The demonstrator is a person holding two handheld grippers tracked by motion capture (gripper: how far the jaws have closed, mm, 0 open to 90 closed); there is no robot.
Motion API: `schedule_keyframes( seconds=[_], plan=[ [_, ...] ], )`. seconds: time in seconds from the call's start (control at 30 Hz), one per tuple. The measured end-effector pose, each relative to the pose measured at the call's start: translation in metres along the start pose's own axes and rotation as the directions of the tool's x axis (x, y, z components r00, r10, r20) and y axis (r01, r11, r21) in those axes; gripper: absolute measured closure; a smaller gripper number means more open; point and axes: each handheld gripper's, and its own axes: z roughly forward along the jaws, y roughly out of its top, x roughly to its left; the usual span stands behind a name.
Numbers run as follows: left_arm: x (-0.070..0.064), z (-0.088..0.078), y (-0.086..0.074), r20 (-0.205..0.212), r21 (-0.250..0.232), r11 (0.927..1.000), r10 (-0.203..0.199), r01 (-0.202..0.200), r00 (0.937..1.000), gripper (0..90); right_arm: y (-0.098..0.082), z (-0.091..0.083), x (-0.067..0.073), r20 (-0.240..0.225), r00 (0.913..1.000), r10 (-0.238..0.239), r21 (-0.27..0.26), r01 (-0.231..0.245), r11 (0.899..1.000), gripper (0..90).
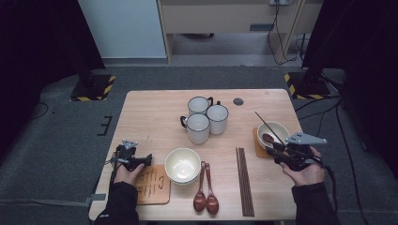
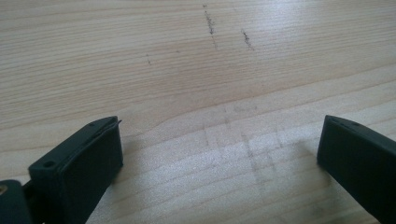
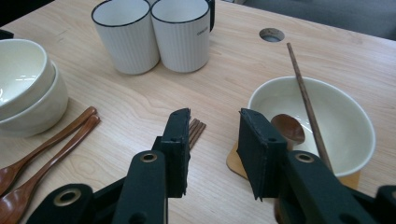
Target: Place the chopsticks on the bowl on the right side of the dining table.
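Right gripper [image 3: 212, 140], jaws part-spread and empty, near right bowl [image 3: 348, 126]; slender stiff chopstick [image 3: 306, 95], best pinched mid-shaft

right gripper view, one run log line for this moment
right tool: open, holding nothing | white ceramic bowl on wooden coaster: holds brown wooden spoon, dark chopstick

Dim room in the high view: its left and right edges sink into black, while the pale wooden table [image 1: 150, 117] is evenly lit from above, shadows short and soft. That view is grainy and soft. The left gripper view shows faint glare on wood at its top right corner, grain blurring farther off.
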Motion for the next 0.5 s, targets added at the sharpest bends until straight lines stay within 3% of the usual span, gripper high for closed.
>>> schedule_keyframes(
  seconds=[0.5],
  plan=[
    [0.0,0.0,0.0,0.0,0.0,1.0,0.0,0.0,1.0,0.0,-0.014,0.02,0.023,-0.017,0.9993,-0.035,0.04,0.035,0.999,64.1]
  ],
)
